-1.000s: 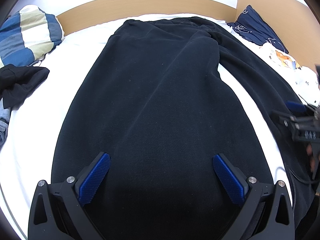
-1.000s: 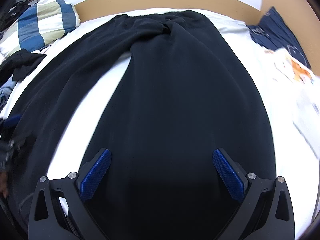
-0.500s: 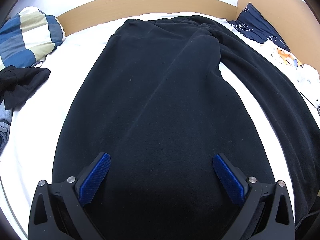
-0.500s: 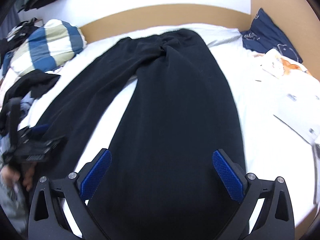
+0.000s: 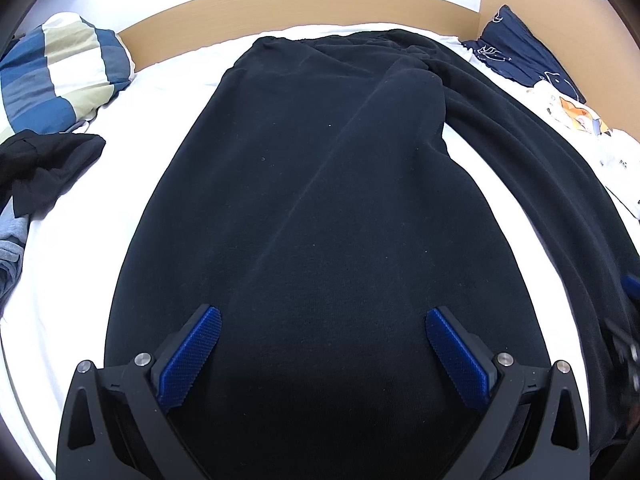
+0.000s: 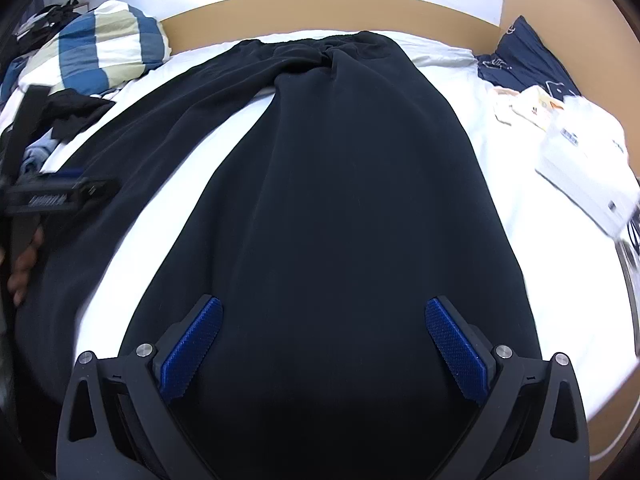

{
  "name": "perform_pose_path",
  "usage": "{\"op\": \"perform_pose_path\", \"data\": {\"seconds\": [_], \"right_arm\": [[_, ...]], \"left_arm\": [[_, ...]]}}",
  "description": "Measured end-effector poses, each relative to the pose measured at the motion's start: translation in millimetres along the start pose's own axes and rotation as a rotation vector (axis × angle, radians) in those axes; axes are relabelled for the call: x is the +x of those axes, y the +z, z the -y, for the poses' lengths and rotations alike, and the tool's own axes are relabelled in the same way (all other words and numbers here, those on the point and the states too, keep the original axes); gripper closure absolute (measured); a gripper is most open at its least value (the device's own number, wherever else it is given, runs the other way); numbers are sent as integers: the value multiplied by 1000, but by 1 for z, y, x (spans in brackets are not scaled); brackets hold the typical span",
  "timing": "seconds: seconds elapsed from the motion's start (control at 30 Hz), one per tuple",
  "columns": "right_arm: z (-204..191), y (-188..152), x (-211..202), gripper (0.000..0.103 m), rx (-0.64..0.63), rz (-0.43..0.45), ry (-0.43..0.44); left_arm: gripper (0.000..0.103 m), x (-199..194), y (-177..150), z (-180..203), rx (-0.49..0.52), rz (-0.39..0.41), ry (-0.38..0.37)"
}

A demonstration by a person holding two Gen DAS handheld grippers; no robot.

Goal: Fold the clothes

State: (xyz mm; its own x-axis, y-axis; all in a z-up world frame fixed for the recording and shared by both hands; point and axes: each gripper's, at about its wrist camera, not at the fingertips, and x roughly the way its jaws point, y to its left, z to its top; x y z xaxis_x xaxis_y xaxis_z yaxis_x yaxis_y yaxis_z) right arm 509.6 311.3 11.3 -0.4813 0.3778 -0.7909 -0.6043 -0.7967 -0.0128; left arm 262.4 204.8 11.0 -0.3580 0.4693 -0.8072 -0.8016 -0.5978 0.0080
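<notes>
Since 0.5 s ago the right gripper (image 6: 320, 334) has dropped lower & closer over its trouser leg, so the leg fills more of the right wrist view; the left gripper (image 5: 322, 340) has barely shifted, and a blurred bit of the other tool has come back in at the right edge of the left wrist view.

Black trousers (image 5: 320, 200) lie flat on the white bed (image 5: 72, 248), waistband at the far edge by the brown headboard (image 5: 304, 4), legs splayed in a V toward the near edge. L gripper hangs over the left leg, blue pads (image 5: 192, 356) spread wide apart, nothing between them. R gripper sits likewise over the right leg (image 6: 340, 200), pads (image 6: 456, 352) wide apart, empty. White sheet shows between the 2 legs.

In the right wrist view the L tool shows at the left edge over the other leg, w/ a hand (image 6: 22, 268) on it.

Striped blue/white/beige bundle (image 5: 60, 76) at the far left corner, a dark crumpled garment (image 5: 44, 168) just beside it, nearer. Navy printed cloth (image 5: 516, 56) at the far right corner; white printed items (image 6: 576, 152) along the right edge.
</notes>
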Motion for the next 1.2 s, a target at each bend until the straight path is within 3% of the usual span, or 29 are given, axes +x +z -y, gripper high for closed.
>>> {"op": "perform_pose_path", "data": {"seconds": [0.1, 0.2, 0.3, 0.5, 0.63, 0.83, 1.2], "right_arm": [[1, 16, -12, 0, 16, 2, 48], [-2, 47, -21, 0, 25, 114, 65], [-10, 82, -11, 0, -10, 165, 56], [-11, 121, 36, 0, 46, 88, 63], [1, 110, 62, 0, 139, 28, 127], [-21, 116, 67, 0, 43, -17, 4], [-18, 122, 63, 0, 74, 2, 49]], "left_arm": [[0, 1, 0, 0, -1, 1, -1], [0, 2, 0, 1, -2, 1, -1], [0, 1, -1, 0, -2, 2, -3], [0, 0, -2, -1, -5, 3, -7], [0, 0, -1, 0, -3, 1, -1], [0, 4, 2, -1, -10, -1, -4], [0, 2, 0, -3, -22, 5, 3]]}}
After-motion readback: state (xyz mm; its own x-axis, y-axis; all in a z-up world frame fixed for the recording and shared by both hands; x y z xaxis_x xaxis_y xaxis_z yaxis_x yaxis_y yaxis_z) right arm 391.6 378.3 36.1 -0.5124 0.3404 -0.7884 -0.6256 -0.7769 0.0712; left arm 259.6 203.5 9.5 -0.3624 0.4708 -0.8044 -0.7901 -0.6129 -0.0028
